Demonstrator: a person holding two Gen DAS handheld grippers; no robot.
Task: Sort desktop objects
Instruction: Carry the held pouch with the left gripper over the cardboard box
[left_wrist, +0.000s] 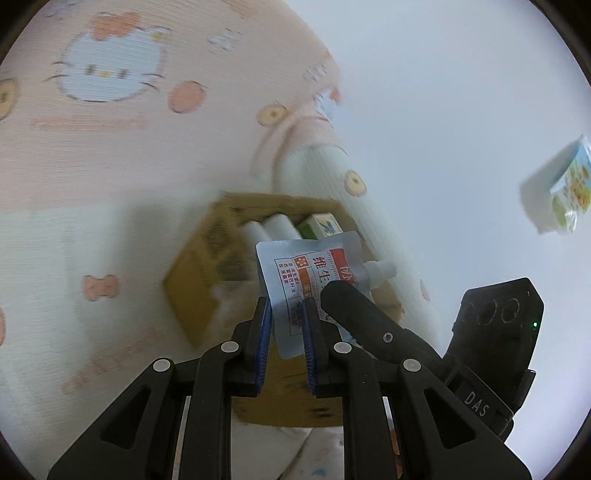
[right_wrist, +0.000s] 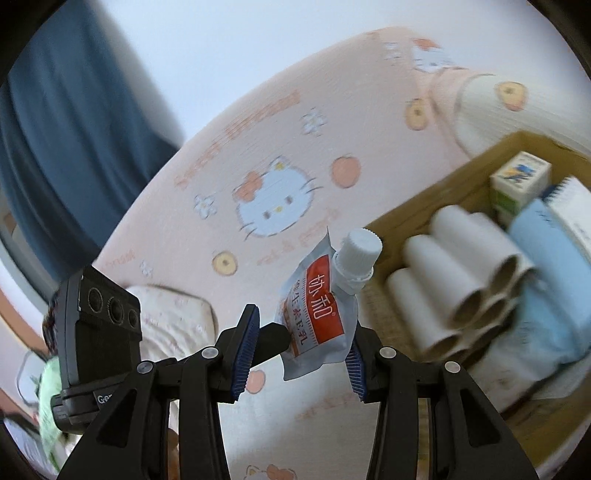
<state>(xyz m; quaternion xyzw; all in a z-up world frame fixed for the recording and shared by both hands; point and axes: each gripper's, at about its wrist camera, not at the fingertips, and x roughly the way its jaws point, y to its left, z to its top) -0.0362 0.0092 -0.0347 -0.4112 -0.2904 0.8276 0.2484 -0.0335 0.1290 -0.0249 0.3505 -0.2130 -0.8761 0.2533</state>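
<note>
A silver spout pouch (left_wrist: 299, 280) with a red label and a white cap hangs in the air between both grippers. My left gripper (left_wrist: 287, 314) is shut on its lower part. In the right wrist view the same pouch (right_wrist: 319, 306) lies between the wide-apart fingers of my right gripper (right_wrist: 301, 332), which is open around it; the left gripper's black finger shows at its left side. An open cardboard box (left_wrist: 201, 266) lies just beyond, also in the right wrist view (right_wrist: 461, 177). It holds white paper tubes (right_wrist: 454, 266), a small green carton (right_wrist: 519, 181) and a light blue pack (right_wrist: 550, 258).
A pink Hello Kitty blanket (right_wrist: 258, 166) covers the surface under the box. A packaged white box (left_wrist: 557, 184) with colourful print lies apart at the far right of the left wrist view. A dark blue curtain (right_wrist: 66, 129) hangs at the left. A green object (right_wrist: 50, 384) lies at the lower left.
</note>
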